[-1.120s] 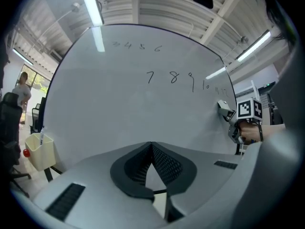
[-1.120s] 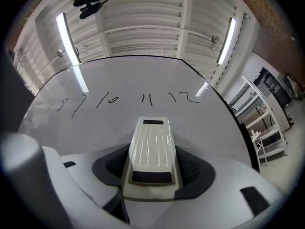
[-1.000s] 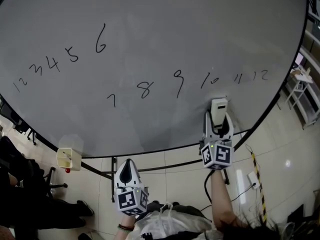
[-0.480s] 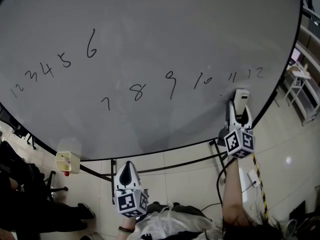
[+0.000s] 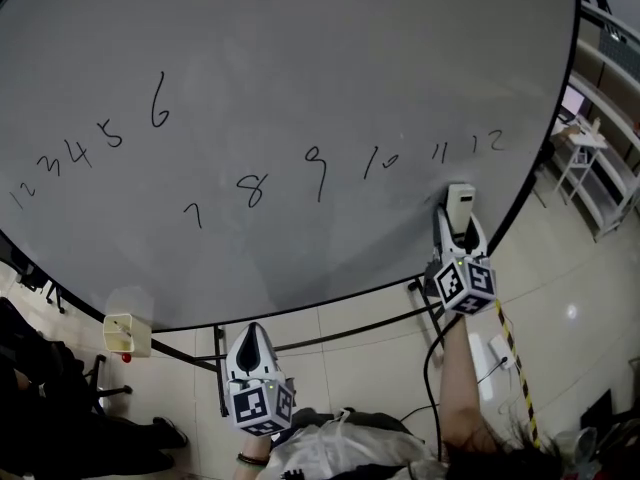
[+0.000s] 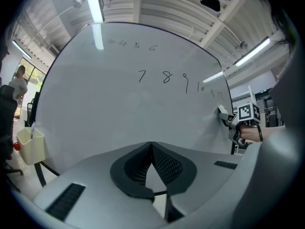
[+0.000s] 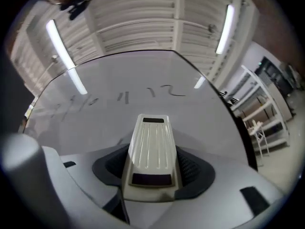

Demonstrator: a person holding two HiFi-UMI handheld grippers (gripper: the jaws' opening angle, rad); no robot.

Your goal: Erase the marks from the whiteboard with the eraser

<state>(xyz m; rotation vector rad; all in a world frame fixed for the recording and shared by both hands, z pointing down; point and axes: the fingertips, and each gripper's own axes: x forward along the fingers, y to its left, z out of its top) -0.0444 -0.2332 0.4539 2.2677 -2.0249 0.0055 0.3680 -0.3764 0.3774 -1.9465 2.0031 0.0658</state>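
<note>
Right hand-held gripper (image 5: 459, 236), head view: I hold the eraser (image 5: 461, 204) against the whiteboard (image 5: 300, 58), just below numeral 11 (image 5: 437, 152). Numerals 1 to 12 all unerased.
Left gripper view: left hand-held gripper (image 6: 152, 151) closed, empty, off the board.
Right gripper view: jaws clamped on eraser. All wiping remains, I judge.

The whiteboard (image 5: 300, 48) bears handwritten numbers (image 5: 319, 173) — seemingly 1 to 6 above, 7 to 12 below.

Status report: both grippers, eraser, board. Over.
Right gripper shut on eraser, at the whiteboard below 11 and 12. Left gripper shut, empty, low, off the board. Marks 1 to 12 all unerased; nothing in the way.
</note>
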